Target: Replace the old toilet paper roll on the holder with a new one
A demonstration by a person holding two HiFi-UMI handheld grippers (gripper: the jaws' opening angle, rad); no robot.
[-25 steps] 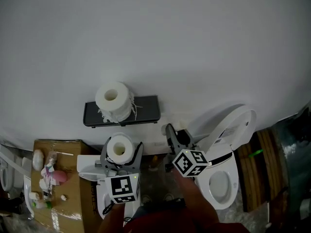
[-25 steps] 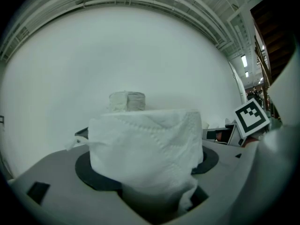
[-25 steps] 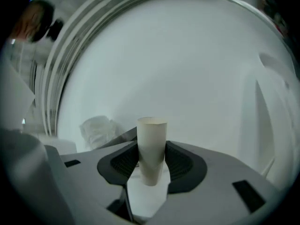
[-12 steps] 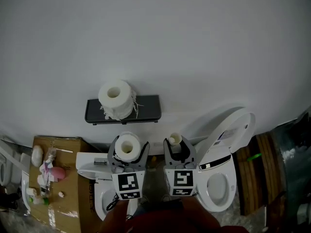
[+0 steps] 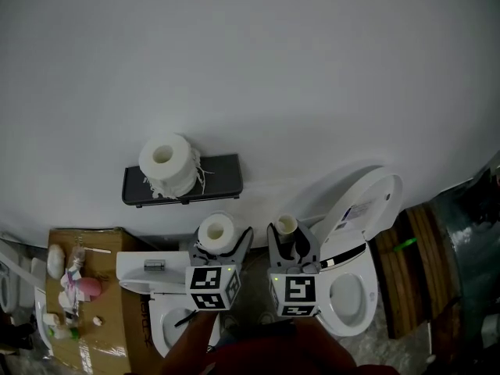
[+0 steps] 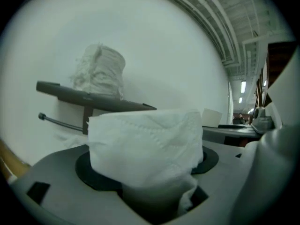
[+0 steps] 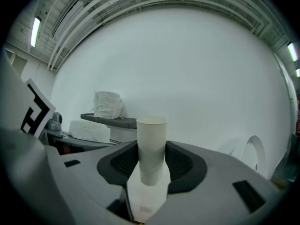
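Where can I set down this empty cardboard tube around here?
The shelf is bare on its right half, beside the ragged roll. The toilet tank lid left of the left gripper is free except a small metal piece. The cardboard box is crowded along its left edge.

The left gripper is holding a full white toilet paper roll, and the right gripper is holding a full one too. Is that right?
No. The left gripper does hold a full white toilet paper roll, but the right gripper holds a bare pale cardboard tube with no paper on it, as the right gripper view shows.
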